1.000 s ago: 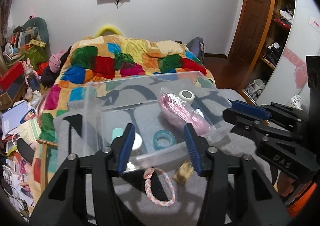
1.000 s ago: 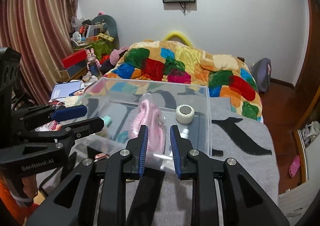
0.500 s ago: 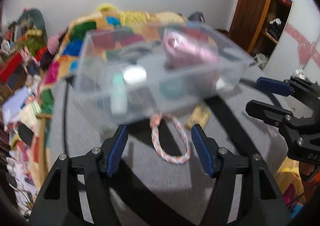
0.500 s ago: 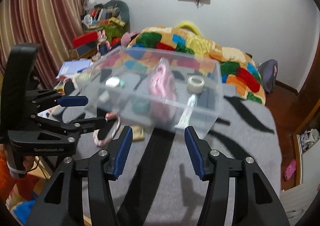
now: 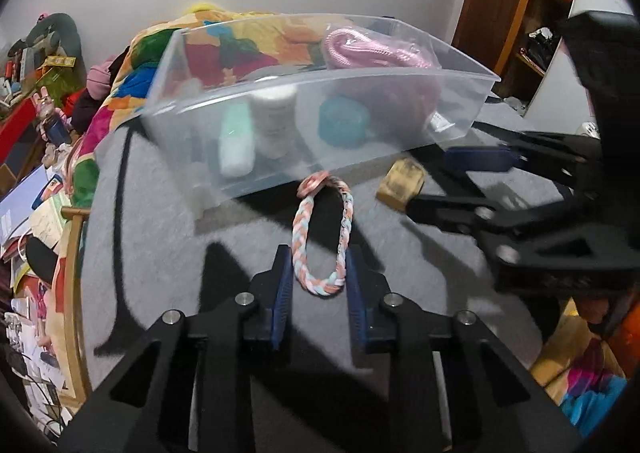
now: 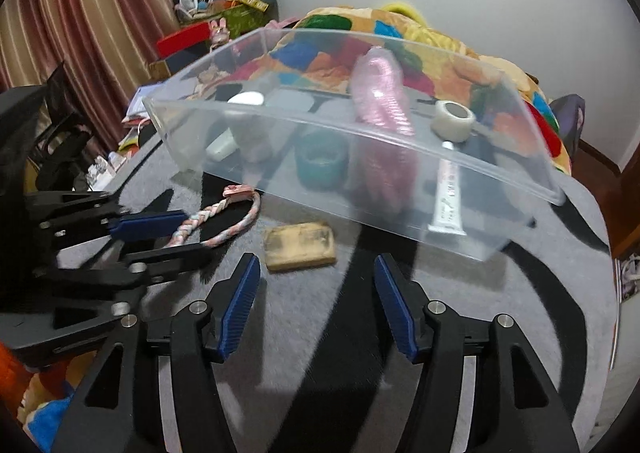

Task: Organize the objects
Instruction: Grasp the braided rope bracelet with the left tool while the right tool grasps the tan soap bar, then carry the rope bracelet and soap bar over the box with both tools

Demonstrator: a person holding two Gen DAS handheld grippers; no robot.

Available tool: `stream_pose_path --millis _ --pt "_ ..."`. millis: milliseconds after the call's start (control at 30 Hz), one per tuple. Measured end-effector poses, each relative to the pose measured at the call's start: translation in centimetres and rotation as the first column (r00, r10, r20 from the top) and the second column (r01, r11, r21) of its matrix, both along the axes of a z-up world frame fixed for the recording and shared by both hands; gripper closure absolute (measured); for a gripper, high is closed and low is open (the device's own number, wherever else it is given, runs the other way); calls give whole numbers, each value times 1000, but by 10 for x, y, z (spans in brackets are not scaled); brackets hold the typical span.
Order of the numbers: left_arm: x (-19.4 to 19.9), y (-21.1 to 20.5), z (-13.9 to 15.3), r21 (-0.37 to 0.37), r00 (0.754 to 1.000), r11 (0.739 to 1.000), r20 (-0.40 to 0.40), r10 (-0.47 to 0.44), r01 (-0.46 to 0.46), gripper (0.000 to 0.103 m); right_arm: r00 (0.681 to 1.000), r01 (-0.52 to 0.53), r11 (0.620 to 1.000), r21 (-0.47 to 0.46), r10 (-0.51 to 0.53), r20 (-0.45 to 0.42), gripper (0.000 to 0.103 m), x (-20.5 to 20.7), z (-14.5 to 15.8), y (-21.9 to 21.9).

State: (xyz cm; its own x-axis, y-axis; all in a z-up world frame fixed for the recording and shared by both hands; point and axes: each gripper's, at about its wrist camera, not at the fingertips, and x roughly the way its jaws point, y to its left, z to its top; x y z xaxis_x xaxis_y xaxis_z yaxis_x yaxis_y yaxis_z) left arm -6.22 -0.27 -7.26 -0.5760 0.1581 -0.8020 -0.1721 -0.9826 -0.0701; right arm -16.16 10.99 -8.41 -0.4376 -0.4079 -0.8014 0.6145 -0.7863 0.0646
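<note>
The left claw hangs open, its blue pads either side of the near end of a braided loop on the grey bench. Beyond sits a clear bin; right, a tan block.

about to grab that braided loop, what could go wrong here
The left tongs straddle only the near end of the braided loop, so the limp cord could slip out when squeezed. Its far end lies against the clear bin, which might snag. The right tongs hang open nearby and could collide.
</note>
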Motion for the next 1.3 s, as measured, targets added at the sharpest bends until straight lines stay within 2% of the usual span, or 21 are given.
stream_pose_path --millis 200,267,300,400,500,733,833,900,967,1133,1300 --pt "18 -11 2 -32 1000 999 10 -24 24 77 999 -10 999 41 11 -33 49 -1 -8 -14" --pt "22 -13 4 -56 1000 998 13 -28 29 76 999 -28 999 37 29 -24 63 -1 -7 -16" --pt "22 -12 5 -64 1000 998 17 -26 27 75 999 -26 999 35 27 -24 65 -1 -6 -15" --pt "17 -12 7 -47 1000 999 24 -13 14 68 1000 -11 1000 12 12 -27 65 4 -4 -10" --pt "4 -11 6 -25 999 1000 32 7 -6 52 1000 3 1000 -9 -3 -26 65 7 0 -2" --pt "-28 -3 -1 0 999 999 37 33 -33 51 997 46 999 -27 -47 -53 65 16 14 25" --pt "-34 0 -2 12 999 1000 31 23 -24 59 995 72 997 -39 -75 -65 65 19 18 37" --pt "-31 1 -2 -3 1000 1000 14 21 -21 77 994 84 995 -50 -87 -71 65 20 21 40" --pt "-26 0 0 -4 1000 1000 7 17 -17 84 991 92 994 -55 -97 -87 65 21 24 43" --pt "-13 -6 8 -7 999 999 -6 35 -35 86 986 107 992 -74 -115 -117 65 25 35 45" --pt "-5 -10 36 28 995 998 -76 57 -55 86 979 131 987 -88 -143 -145 65 20 48 47"
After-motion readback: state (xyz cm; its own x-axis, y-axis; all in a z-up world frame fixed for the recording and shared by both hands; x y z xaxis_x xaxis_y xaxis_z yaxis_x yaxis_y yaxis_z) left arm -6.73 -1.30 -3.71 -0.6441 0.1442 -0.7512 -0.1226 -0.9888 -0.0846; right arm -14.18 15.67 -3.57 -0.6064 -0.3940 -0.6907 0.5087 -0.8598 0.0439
